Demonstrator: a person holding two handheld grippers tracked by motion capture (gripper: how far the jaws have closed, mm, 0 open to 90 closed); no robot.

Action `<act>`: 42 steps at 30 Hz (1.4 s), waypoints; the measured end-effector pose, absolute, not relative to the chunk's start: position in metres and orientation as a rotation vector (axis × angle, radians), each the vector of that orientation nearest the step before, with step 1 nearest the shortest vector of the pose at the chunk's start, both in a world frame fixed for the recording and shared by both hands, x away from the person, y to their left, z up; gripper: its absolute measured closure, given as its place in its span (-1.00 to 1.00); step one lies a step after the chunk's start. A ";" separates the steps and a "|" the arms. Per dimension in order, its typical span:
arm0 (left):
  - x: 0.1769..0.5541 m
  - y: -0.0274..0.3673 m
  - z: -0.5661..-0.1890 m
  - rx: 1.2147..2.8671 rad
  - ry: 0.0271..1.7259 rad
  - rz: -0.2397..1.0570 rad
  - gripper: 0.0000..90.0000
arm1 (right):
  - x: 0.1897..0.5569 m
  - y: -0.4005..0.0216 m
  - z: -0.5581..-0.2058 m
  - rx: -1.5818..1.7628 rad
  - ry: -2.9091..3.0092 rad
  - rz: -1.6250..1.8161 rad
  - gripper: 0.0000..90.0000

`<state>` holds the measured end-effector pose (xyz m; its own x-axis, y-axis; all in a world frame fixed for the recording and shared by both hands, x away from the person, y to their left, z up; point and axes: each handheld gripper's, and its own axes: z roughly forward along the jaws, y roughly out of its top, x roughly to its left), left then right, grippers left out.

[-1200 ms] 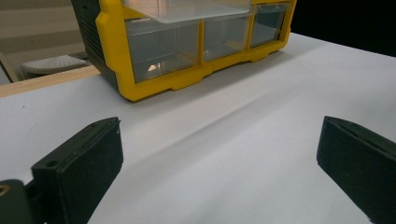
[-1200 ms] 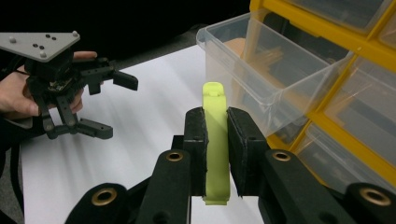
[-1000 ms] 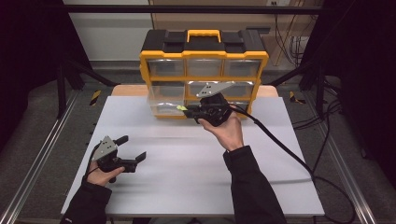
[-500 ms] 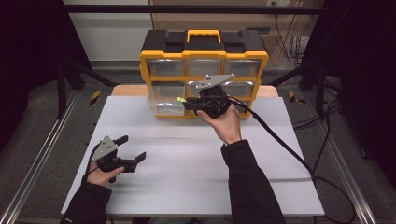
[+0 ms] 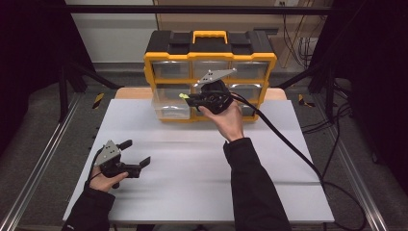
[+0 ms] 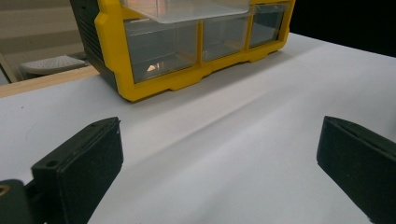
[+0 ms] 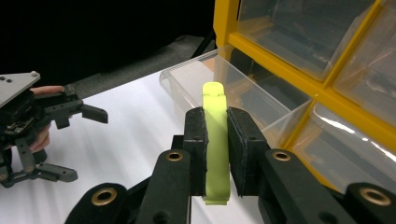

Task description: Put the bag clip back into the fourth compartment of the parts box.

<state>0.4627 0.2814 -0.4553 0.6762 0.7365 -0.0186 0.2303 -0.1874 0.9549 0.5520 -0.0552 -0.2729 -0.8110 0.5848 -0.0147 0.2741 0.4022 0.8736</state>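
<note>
Right gripper point(image 7: 215, 135): it is clamping a flat, lime-green plastic strip point(image 7: 215, 140) between its two black pads, the strip standing out past the tips, probably so its free end can lead the way into the drawer.
Green strip, whereabouts: it is hanging in the air right at the pulled-out clear plastic drawer point(image 5: 172, 102) in the left column, middle row, of the yellow-and-black plastic organiser box with a carry handle point(image 5: 210, 76); in the right gripper view its tip is pointing at the drawer's open top.
Drawer: it is jutting forward out of the cabinet front, most likely left open to receive the strip; whether anything is already lying inside I cannot tell.
Left gripper point(image 5: 136, 154): it is resting low over the white tabletop point(image 5: 192, 173) near the person's left corner, jaws spread wide with nothing between them, well apart from the box, seemingly parked out of the way.
Step in hand, as I judge it: the strip is about to be dropped into the open drawer.
Risk: the strip catching on the drawer's front lip.
</note>
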 end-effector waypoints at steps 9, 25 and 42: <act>0.463 0.281 -0.455 1.741 0.778 0.546 -0.99 | 0.561 -0.052 -0.271 0.762 2.338 1.355 0.74; 0.463 0.281 -0.455 1.743 0.775 0.546 -0.99 | 0.574 -0.041 -0.267 0.768 2.328 1.351 0.74; 0.463 0.281 -0.456 1.743 0.775 0.544 -0.99 | 0.590 -0.027 -0.270 0.782 2.336 1.334 0.74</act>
